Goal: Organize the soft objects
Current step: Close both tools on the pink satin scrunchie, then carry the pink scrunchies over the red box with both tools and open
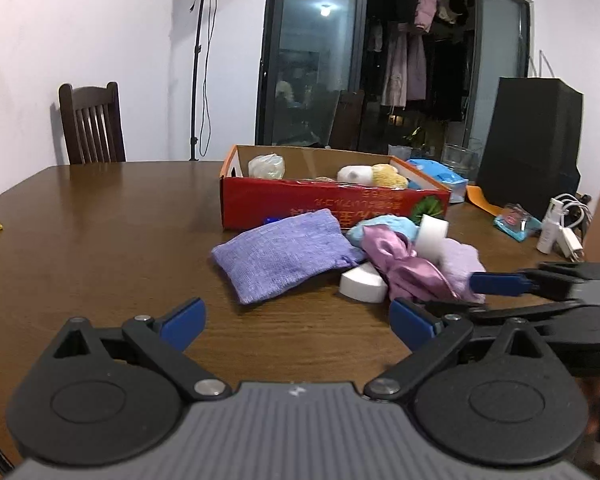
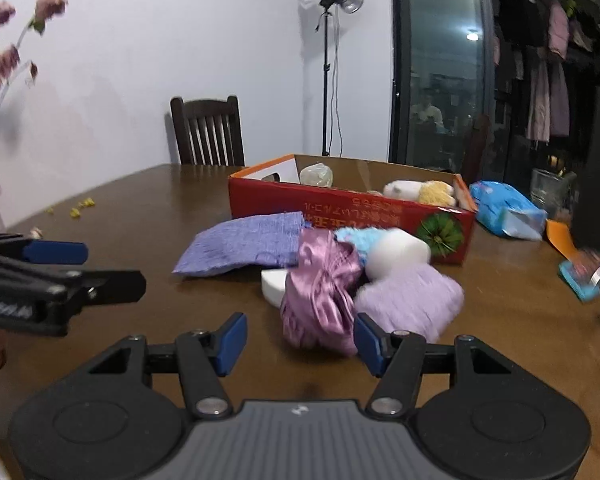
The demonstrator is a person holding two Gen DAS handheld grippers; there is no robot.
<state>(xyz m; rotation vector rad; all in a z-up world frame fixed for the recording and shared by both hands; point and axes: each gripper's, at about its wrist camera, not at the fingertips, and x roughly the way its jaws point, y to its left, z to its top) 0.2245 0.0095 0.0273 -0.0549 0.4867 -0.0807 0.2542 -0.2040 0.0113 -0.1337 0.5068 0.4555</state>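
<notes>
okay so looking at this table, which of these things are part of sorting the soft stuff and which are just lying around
Part of the job:
red box
purple knit pouch
pink satin cloth
lilac fluffy piece
light blue fluffy piece
white foam blocks

Lying about:
blue tissue pack
white charger
black bag
light stand

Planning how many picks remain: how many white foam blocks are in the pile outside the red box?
2. One foam block lies flat on the table at the pile's near edge; the other sits on top, by the box. The cloths may hide more.
</notes>
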